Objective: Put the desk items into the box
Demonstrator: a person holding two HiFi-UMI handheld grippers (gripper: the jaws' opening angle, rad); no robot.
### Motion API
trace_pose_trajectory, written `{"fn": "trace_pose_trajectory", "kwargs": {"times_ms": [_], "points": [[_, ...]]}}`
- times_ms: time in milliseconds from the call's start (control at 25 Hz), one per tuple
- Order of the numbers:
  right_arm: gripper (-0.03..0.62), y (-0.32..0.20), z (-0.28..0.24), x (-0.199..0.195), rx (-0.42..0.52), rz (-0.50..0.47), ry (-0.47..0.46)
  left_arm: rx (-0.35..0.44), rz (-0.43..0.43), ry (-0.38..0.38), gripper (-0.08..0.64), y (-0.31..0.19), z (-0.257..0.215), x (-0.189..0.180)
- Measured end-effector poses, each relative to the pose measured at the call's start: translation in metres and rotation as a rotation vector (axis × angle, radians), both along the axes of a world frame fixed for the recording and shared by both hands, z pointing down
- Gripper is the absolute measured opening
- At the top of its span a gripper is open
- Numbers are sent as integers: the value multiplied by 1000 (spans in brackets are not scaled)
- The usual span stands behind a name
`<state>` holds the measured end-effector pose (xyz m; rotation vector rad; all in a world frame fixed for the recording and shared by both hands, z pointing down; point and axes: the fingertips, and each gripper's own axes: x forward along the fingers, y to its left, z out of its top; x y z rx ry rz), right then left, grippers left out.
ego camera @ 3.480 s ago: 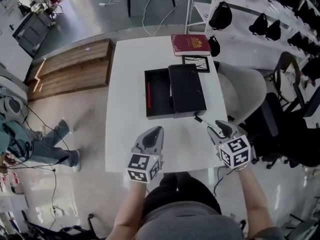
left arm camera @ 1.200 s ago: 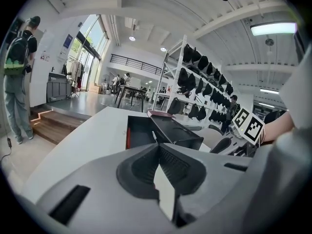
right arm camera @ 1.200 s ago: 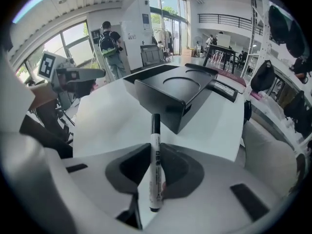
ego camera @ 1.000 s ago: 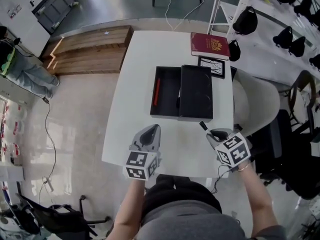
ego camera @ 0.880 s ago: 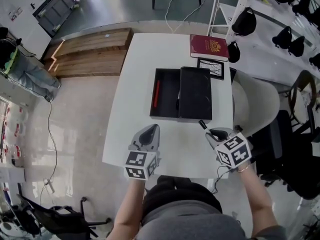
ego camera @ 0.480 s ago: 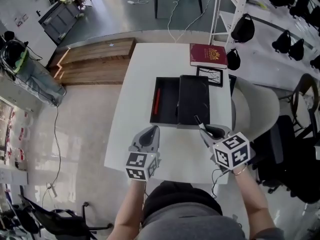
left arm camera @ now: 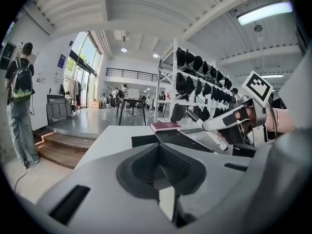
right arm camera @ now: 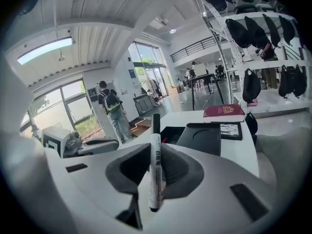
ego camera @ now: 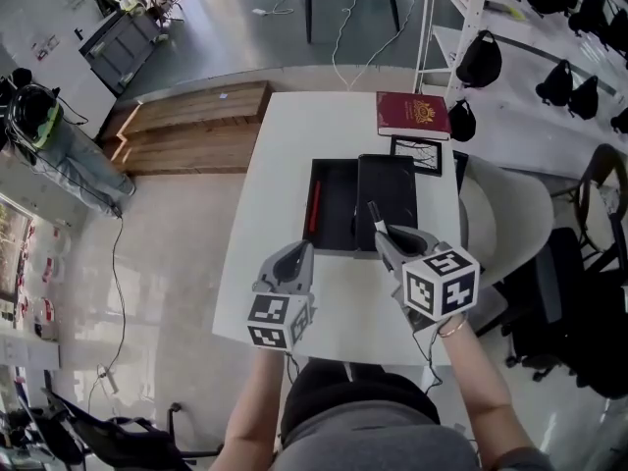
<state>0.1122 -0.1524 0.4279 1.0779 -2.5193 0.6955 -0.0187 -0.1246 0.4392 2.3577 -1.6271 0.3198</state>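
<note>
**Marker clamped in your right gripper, open box just ahead and to its left**

Your right gripper [ego camera: 390, 239] is clenched on a white marker [ego camera: 374, 218]. Its own view shows the barrel pinched between the two pads, dark cap pointing away from you and the butt end sticking out towards you. The marker is lifted clear of the table [ego camera: 275, 180]. Seen from your head, it hangs over the near edge of the black lid [ego camera: 388, 189], which lies against the right side of the box [ego camera: 334, 241].

What matters for the coming move is the offset. The open box is left of the marker tip, not under it, so the drop looks to need a short shift left and a little forward. The marker's long axis runs nearly along the box's long side, roughly parallel to the red pen [ego camera: 315, 207] already lying inside by the box's left wall. It should therefore fit with little turning.

Your left gripper [ego camera: 293, 260] is closed on nothing and sits near the table's front edge, short of the box's near left corner. It is about as close to the box, but it carries nothing.

Beyond the box's far right corner lie a red book [ego camera: 412, 114] and a framed card [ego camera: 416, 155], both outside it.
</note>
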Motion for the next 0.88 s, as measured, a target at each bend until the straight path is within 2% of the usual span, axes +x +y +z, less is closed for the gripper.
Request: {"fn": "trace_pose_trajectory", "kwargs": {"times_ms": [440, 880], "points": [[71, -41, -7, -48, -31, 181, -38, 3, 97, 11, 6, -37, -3, -35], [71, -74, 16, -89, -49, 301, 37, 10, 179, 34, 6, -76, -1, -69]]}}
